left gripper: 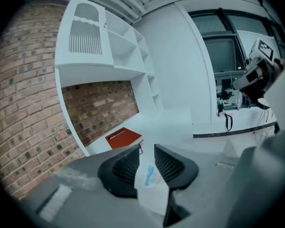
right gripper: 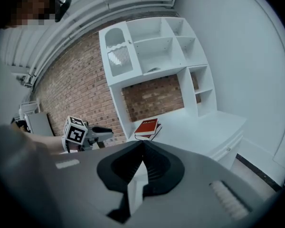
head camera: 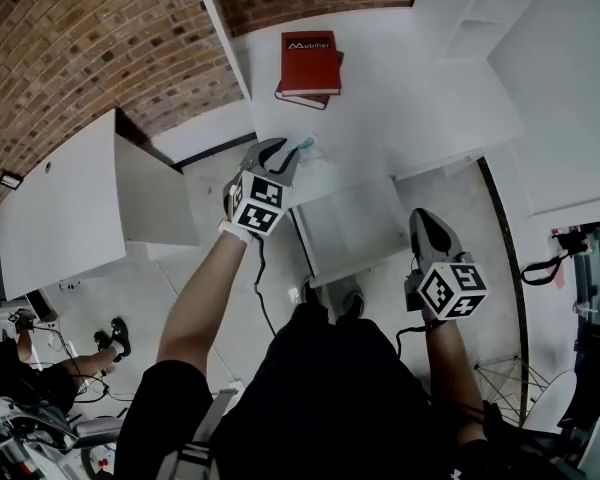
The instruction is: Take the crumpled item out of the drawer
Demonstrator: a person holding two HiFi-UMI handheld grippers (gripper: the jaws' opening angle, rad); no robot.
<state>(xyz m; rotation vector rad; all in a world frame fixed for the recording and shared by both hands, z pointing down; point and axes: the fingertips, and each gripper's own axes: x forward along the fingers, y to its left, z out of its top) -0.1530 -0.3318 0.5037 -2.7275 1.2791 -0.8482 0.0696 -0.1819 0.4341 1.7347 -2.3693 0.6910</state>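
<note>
A pale crumpled item with a teal-blue streak (head camera: pixel 307 148) (left gripper: pixel 148 175) lies at the front edge of the white desk top (head camera: pixel 410 88). My left gripper (head camera: pixel 283 148) (left gripper: pixel 146 163) is over it. Its jaws stand apart, with the item low in the gap between them and neither pad pressing on it. Below the desk edge the white drawer (head camera: pixel 355 230) is pulled out, and its inside looks bare. My right gripper (head camera: pixel 421 218) (right gripper: pixel 143 145) hangs lower, to the right of the drawer. Its jaws meet at the tips and hold nothing.
Two red books (head camera: pixel 310 63) (left gripper: pixel 123 137) (right gripper: pixel 147 127) are stacked at the back of the desk, by the brick wall. White shelving (right gripper: pixel 154 51) rises over the desk. A white cabinet (head camera: pixel 70 203) stands to the left. A dark cable (head camera: pixel 263 293) hangs from the left gripper.
</note>
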